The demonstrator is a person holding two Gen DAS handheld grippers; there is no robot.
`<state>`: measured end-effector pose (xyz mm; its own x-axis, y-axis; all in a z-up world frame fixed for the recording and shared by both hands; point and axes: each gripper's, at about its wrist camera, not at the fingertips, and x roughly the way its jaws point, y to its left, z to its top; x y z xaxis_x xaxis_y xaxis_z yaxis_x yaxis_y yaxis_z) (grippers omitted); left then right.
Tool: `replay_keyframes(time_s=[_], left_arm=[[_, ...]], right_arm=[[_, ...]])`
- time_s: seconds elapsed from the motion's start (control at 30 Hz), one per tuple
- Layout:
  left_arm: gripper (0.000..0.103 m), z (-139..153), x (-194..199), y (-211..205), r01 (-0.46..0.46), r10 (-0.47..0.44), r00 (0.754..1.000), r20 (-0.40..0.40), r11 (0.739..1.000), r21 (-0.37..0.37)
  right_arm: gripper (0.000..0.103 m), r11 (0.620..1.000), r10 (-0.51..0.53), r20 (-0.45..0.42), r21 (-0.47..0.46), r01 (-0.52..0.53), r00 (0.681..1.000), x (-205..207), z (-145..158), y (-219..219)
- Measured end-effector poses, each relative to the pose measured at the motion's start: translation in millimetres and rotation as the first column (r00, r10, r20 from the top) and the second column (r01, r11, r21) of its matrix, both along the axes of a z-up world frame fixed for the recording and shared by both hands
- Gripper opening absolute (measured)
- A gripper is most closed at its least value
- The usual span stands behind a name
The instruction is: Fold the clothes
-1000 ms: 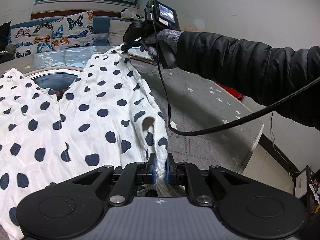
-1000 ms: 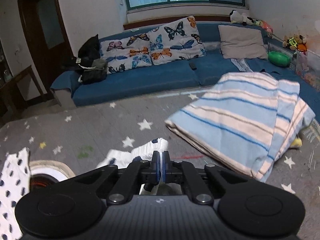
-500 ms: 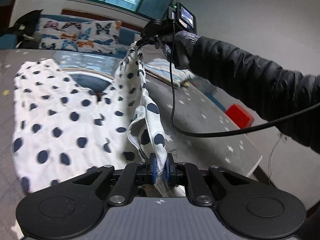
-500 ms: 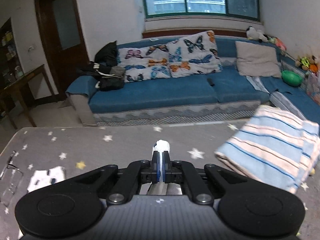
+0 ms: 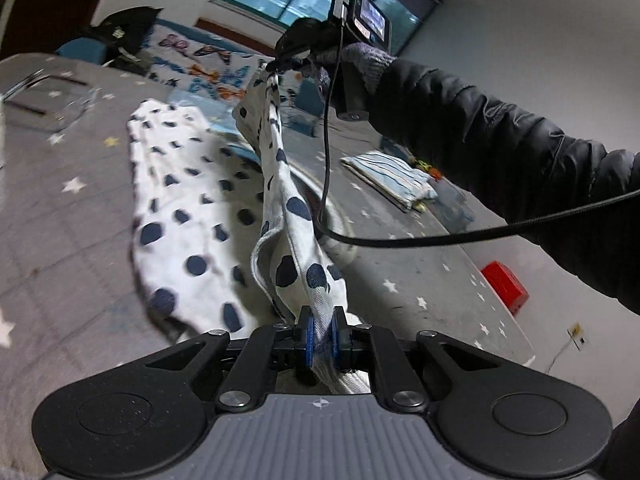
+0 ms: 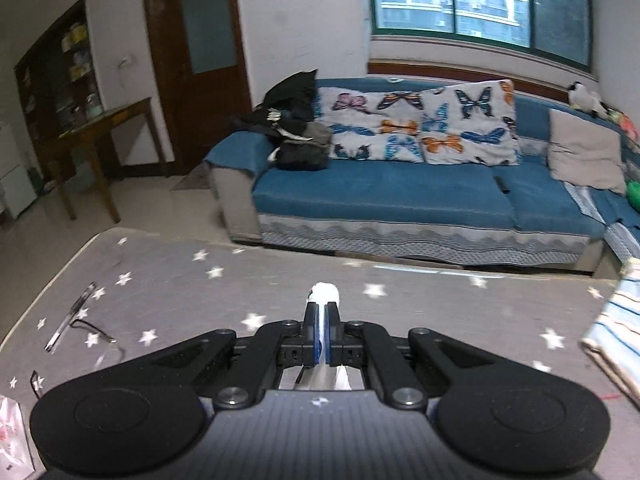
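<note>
A white garment with dark blue polka dots (image 5: 188,200) lies partly on the grey star-patterned table (image 5: 60,240). My left gripper (image 5: 322,330) is shut on its near edge. My right gripper (image 5: 276,65) is shut on the far edge and holds it high, so the edge between them (image 5: 294,232) is stretched taut above the table. In the right wrist view the right gripper (image 6: 321,322) pinches a white tip of the cloth (image 6: 325,292); the rest of the garment is hidden below it.
A folded blue-and-cream striped cloth (image 5: 390,176) lies on the table's far right, also in the right wrist view (image 6: 616,332). A pen and glasses (image 6: 72,326) lie at the left. A blue sofa (image 6: 400,196) with butterfly cushions stands beyond. A red box (image 5: 504,286) sits on the floor.
Both grippers have lifted the garment's right edge off the table and swung it up and to the left; the cloth now hangs taut between them. The right wrist view has panned left.
</note>
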<state>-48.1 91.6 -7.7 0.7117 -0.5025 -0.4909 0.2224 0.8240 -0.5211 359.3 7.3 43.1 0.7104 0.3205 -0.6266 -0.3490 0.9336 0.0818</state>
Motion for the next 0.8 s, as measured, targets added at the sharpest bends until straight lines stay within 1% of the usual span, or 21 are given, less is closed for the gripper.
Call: replay_keyframes(time_s=[0.17, 0.37, 0.63, 0.8], left_arm=[[0.009, -4.4, -9.6, 13.9, -0.048, 0.048, 0.999, -0.012, 0.999, -0.026], [0.009, -10.1, -16.2, 22.0, -0.084, 0.083, 0.996, -0.04, 0.996, -0.037], [0.009, -15.2, -22.4, 23.9, -0.116, 0.113, 0.991, -0.068, 0.992, -0.041], [0.009, -13.2, -26.8, 24.4, -0.127, 0.124, 0.99, -0.071, 0.991, -0.04]], right_arm=[[0.002, 0.998, 0.046, -0.007, -0.033, -0.046, 0.999, -5.5, -10.7, 50.8], [0.002, 0.993, 0.098, -0.019, -0.063, -0.099, 0.995, -16.8, -25.4, 92.5], [0.002, 0.987, 0.153, -0.049, -0.048, -0.156, 0.987, -25.5, -40.8, 118.5], [0.002, 0.98, 0.194, -0.057, -0.043, -0.197, 0.979, -29.1, -47.2, 132.1]])
